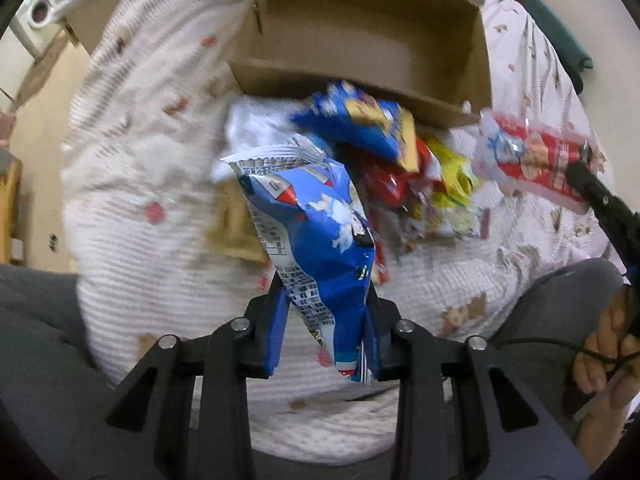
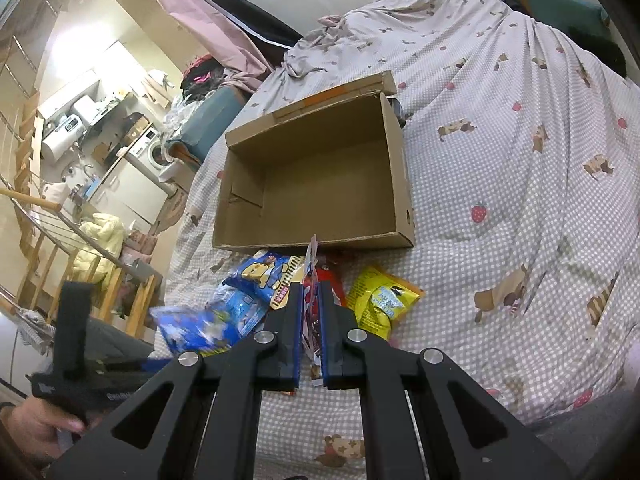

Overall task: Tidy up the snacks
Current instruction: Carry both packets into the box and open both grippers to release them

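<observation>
An open, empty cardboard box point(image 2: 320, 184) lies on the bed; it also shows in the left wrist view point(image 1: 360, 40). My left gripper point(image 1: 326, 292) is shut on a blue and white snack bag point(image 1: 316, 232) and holds it above the bed. My right gripper point(image 2: 310, 292) is shut on a thin red snack packet point(image 2: 311, 296), seen edge-on; in the left wrist view the packet point(image 1: 536, 160) hangs in the air at the right. A pile of snacks lies in front of the box: a blue bag with yellow print point(image 2: 264, 276) and a yellow bag point(image 2: 380, 304).
The bed is covered with a checked sheet point(image 2: 500, 200) printed with dogs and strawberries. A person's grey-clad legs point(image 1: 40, 340) are at the near edge. A stair rail point(image 2: 60, 220) and a kitchen area lie beyond the bed's left side.
</observation>
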Action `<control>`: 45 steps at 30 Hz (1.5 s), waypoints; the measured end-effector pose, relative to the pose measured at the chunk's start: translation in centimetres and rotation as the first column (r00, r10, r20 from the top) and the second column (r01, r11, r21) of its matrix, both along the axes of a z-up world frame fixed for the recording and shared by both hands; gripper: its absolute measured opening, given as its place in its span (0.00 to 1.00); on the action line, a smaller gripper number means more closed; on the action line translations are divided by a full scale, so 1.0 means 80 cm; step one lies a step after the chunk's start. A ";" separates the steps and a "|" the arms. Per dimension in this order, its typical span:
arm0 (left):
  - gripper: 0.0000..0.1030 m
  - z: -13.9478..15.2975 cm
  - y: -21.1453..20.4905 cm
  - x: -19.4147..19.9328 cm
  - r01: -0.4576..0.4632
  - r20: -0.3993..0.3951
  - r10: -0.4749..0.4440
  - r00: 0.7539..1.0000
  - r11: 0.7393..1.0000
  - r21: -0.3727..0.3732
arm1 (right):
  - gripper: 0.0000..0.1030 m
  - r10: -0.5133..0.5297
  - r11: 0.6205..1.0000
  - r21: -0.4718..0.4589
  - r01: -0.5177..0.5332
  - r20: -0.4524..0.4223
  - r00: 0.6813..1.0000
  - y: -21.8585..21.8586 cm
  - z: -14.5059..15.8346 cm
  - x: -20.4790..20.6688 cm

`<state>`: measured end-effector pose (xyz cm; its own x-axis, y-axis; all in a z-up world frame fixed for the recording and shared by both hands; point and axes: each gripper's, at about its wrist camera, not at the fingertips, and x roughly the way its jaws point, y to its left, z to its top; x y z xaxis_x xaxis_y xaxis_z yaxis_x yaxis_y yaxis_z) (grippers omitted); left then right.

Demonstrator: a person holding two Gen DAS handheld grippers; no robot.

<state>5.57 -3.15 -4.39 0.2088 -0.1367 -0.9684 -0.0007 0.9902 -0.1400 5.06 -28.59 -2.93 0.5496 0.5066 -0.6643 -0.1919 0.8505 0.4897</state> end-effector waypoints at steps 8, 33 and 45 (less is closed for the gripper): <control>0.28 0.050 0.030 0.042 -0.004 0.122 -0.002 0.992 0.999 0.049 | 0.07 0.013 0.999 0.049 -0.014 0.015 1.000 0.001 0.010 0.009; 0.28 -0.010 0.004 0.230 0.144 0.246 -0.160 0.956 0.986 0.082 | 0.07 0.094 0.996 0.001 -0.094 -0.051 0.994 0.059 -0.061 0.187; 0.29 -0.046 -0.016 0.238 0.207 0.172 -0.216 0.961 0.976 0.068 | 0.07 0.157 0.987 -0.015 -0.160 -0.124 0.980 0.072 -0.095 0.195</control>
<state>24.62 -4.44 -8.03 0.3491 -0.1496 -0.9251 0.2296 0.9707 -0.0703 20.63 -22.80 -10.51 0.3774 0.5633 -0.7350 -0.2655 0.8262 0.4968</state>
